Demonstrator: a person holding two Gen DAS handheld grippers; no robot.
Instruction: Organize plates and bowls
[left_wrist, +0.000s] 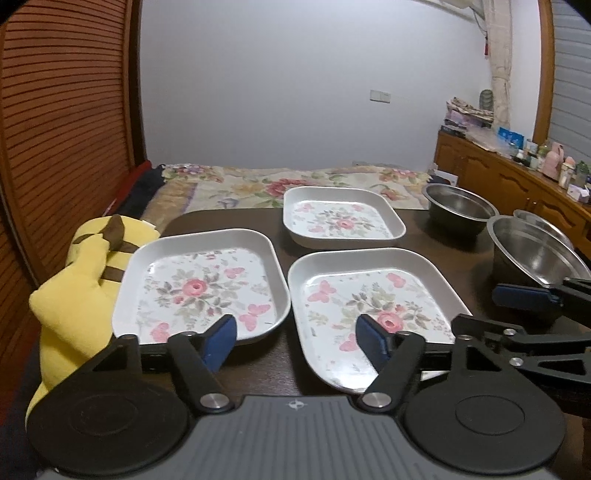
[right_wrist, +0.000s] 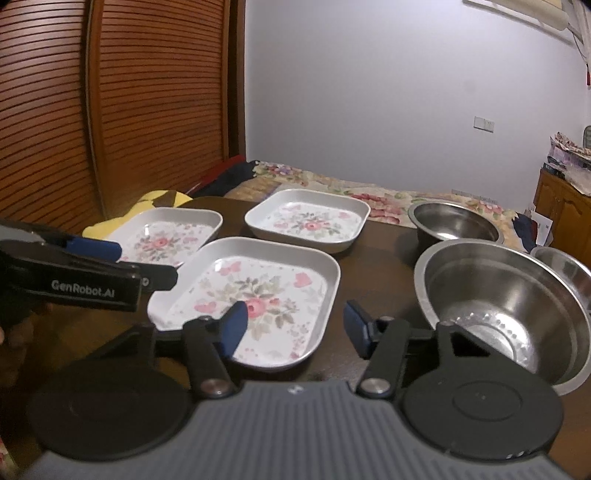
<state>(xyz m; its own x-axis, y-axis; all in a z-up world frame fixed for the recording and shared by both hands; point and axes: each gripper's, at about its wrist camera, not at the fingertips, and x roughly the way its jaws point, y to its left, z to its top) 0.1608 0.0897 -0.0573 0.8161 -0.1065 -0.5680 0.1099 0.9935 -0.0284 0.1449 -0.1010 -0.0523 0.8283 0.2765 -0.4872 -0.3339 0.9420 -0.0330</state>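
- A dark wooden table (left_wrist: 436, 236) is carrying all the dishes, with a flower-patterned bedspread (left_wrist: 258, 184) lying beyond its far edge.
- A yellow plush toy (left_wrist: 74, 291) is slumping against the table's left edge, just beside the left plate.
- Three white square plates with rose prints are sitting flat on the table, none stacked: the left plate (left_wrist: 199, 284), the near plate (left_wrist: 369, 306) just to its right, and the far plate (left_wrist: 341, 218) behind the gap between them.
- Three steel bowls are standing upright at the right side of the table: the large bowl (right_wrist: 506, 306) nearest, the far bowl (right_wrist: 456, 221) behind it, and a third bowl (right_wrist: 561, 262) peeking out from behind the large bowl's right rim.
- The left gripper (left_wrist: 295, 332) is hanging low over the near edges of the left plate and the near plate, its jaws standing about half open; its blue pads (left_wrist: 221, 339) are lying in front of those two plates, gripping nothing.
- The right gripper (right_wrist: 293, 328) is pointing at the strip of table between the near plate and the large bowl, jaws likewise about half open and holding nothing; one pad is overlapping the near plate's right part in the right wrist view, the other is lying in front of bare table beside the bowl.
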